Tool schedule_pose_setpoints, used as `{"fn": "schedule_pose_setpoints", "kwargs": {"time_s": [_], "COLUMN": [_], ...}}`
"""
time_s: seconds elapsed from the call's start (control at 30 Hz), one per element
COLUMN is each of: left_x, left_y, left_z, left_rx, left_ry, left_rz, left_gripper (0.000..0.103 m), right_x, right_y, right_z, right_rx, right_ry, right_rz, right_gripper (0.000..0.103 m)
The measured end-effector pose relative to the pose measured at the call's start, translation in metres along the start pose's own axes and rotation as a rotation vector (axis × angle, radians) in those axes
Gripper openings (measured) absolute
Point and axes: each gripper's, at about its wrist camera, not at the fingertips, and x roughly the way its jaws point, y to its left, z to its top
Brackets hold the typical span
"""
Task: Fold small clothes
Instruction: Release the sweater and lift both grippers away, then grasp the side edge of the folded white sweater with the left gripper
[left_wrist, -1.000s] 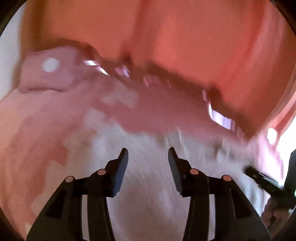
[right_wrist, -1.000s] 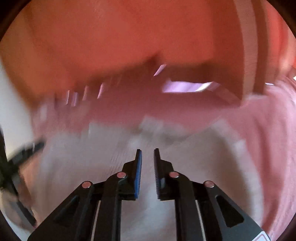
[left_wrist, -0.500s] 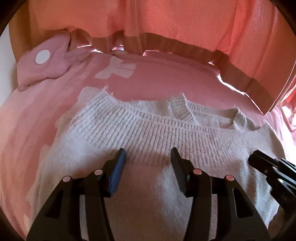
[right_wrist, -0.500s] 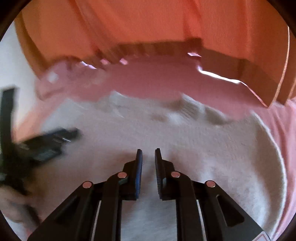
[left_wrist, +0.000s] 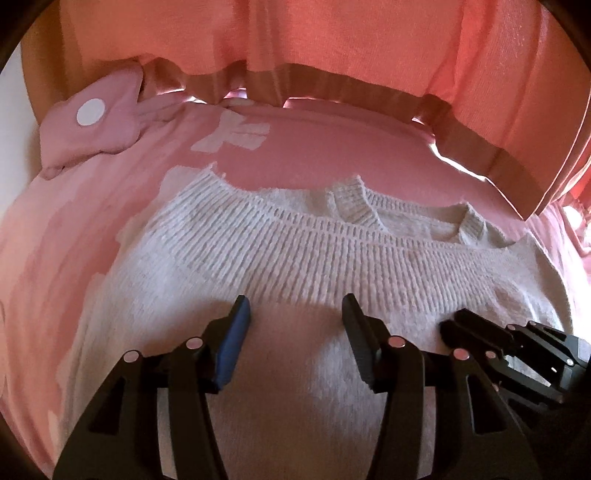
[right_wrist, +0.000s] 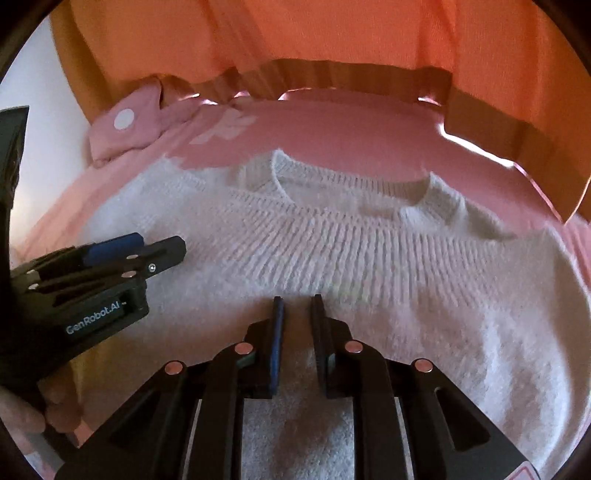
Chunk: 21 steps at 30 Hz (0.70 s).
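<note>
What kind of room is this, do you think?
Probably a bedroom: a white knit sweater lies on a pink patterned bedspread, with a pink pillow at its far edge and orange curtains behind.

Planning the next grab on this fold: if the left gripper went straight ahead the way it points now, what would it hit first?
Most likely the white knit sweater. The left gripper is open and aimed at its ribbed band just ahead, nothing in between. How high the fingertips sit above the knit is unclear.
</note>
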Motion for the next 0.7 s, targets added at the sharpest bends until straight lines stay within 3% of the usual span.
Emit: {"fn": "schedule_pose_setpoints", "kwargs": {"time_s": [0.27,0.3,0.37,0.43,0.53,0.6,0.7], "left_x": [-0.018,-0.026,-0.038,-0.046,-0.039,-0.026,-0.001], "left_y": [0.010,0.017,0.038,0.068,0.115,0.139,0.155], "left_z": [0.001,0.003,0.008,0.011,0.011,0.005,-0.009], "left_rx": [-0.062,-0.085,-0.154,-0.260,-0.417,-0.515,-0.653], "left_ry": [-0.035,-0.057,-0.096,-0.128,-0.073,0.002,0.118], "left_rz": [-0.005,-0.002,0.019,0.062,0.123,0.091,-0.088], "left_gripper": [0.051,0.053,0.085,0.090,0.090,0.090,0.090], "right_x": [0.003,0.004,0.005,0.005,0.005,0.005,0.005], "right_y": [-0.001,-0.001,-0.002,-0.003,-0.003,-0.005,-0.007], "right_z": [0.000,0.000,0.001,0.001,0.000,0.001,0.001], "right_rx": [0.015,0.017,0.021,0.020,0.020,0.022,0.036], "right_ry": [-0.005,-0.004,-0.004,-0.004,-0.004,-0.003,0.002], "right_rz": [0.000,0.002,0.009,0.011,0.016,0.023,0.036], "right_gripper": [0.015,0.015,0.016,0.016,0.016,0.016,0.016]}}
